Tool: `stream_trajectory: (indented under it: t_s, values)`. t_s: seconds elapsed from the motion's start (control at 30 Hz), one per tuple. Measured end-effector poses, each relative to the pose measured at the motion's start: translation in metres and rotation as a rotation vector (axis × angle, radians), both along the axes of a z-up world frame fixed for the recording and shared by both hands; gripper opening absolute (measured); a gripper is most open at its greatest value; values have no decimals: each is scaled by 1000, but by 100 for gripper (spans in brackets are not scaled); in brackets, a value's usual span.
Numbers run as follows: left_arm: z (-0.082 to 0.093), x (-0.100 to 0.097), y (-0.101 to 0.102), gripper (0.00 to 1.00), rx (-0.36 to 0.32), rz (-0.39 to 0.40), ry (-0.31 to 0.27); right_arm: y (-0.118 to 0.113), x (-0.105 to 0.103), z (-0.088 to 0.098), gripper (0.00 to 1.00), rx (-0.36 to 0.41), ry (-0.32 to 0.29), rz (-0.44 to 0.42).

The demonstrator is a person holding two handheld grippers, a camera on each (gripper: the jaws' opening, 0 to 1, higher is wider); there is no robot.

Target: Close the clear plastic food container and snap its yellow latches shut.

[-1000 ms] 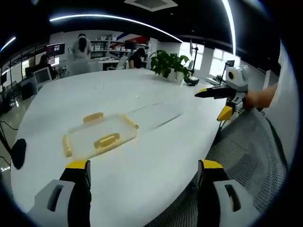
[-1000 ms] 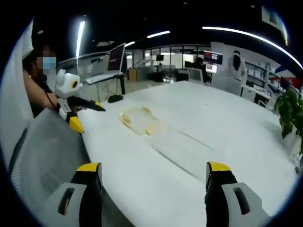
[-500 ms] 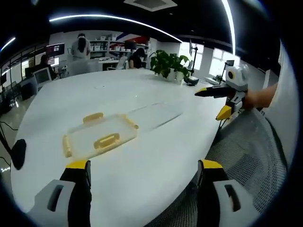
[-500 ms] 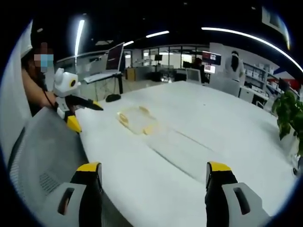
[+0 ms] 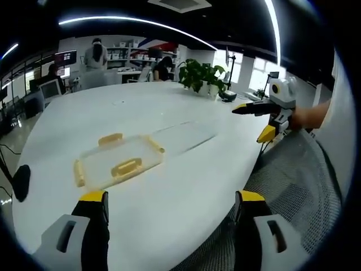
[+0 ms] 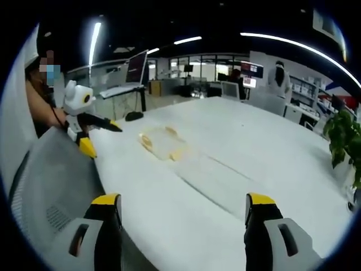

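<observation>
Glossy white table (image 5: 186,186), clear rectangular container (image 5: 119,161) (yellow latches (image 5: 126,168)).

The table (image 5: 186,186) is plain white. On it the food container (image 5: 121,161) is clear, with yellow latches (image 5: 126,167). Beyond the table stands a green-leaved plant (image 5: 200,75). Beside the table, the chair (image 5: 293,186) is grey mesh. The left gripper (image 5: 171,206) and right gripper (image 6: 184,210) are grey with yellow-and-black tips.
</observation>
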State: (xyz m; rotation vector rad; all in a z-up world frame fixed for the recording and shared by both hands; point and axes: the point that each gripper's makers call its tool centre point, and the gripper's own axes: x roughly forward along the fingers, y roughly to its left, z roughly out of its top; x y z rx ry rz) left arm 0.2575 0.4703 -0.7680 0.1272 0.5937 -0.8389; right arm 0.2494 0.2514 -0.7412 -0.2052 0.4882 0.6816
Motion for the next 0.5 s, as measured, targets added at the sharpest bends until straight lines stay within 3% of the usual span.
stream_trajectory:
  t_s: [0.17,0.27,0.4,0.5]
  values:
    - [-1,0,1,93,16,-4,-7,6,-3,0,91,-25,-3,31]
    - [2,0,-1,93,-8,-5,0,8,-4,-1,90,-26,6,52]
    - [2,1,-2,94,1,-19,-6,8,0,9,87,-33,-41,70]
    - [2,-1,-4,93,5,-40,-4,8,3,5,88,-38,-24,68]
